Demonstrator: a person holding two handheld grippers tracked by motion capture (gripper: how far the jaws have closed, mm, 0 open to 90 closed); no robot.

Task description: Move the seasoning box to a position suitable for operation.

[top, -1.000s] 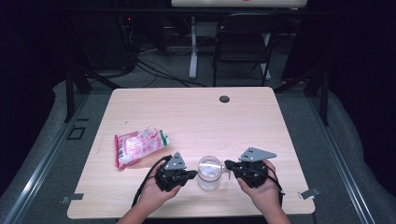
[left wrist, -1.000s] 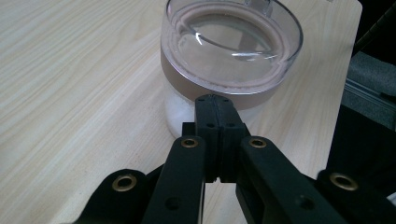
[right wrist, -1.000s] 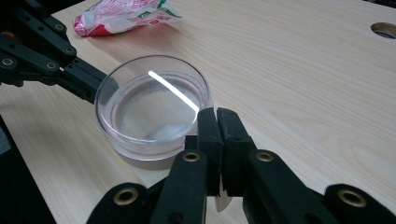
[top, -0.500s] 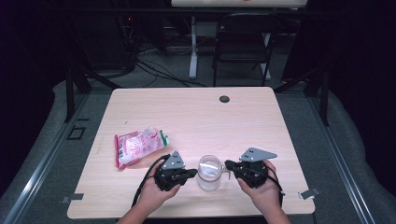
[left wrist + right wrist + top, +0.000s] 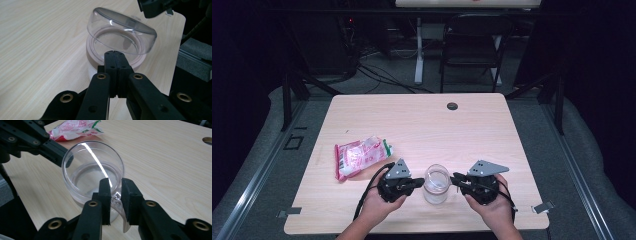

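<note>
Pink packet [image 5: 361, 156] left of glass mug [image 5: 436, 183]

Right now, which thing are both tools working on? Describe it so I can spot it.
On the wooden table, look at the near edge between the two hands. The clear glass mug stands there, transparent with a handle, unlike the pink-and-white snack bag lying to its left.

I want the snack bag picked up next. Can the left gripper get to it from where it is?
Probably yes. The snack bag lies apart on bare table, up-left of the left gripper; nothing stands between. But its jaws sit shut at the glass mug rim.
</note>
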